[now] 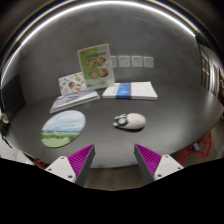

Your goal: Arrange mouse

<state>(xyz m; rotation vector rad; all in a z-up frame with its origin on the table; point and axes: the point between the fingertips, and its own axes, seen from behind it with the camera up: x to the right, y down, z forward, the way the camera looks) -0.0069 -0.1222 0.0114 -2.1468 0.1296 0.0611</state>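
Seeing hand-held gripper [114,160] released, nothing between fingers; mouse [129,122] on table [150,140] just ahead, round mat [64,128] left of it.

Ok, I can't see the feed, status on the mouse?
Gripper open, empty. Mouse on table, just ahead of fingers, untouched. Round mat beside it. Path clear.

hand-held gripper [115,160] | fingers spread apart | magenta pads [80,160] facing inward | holding nothing
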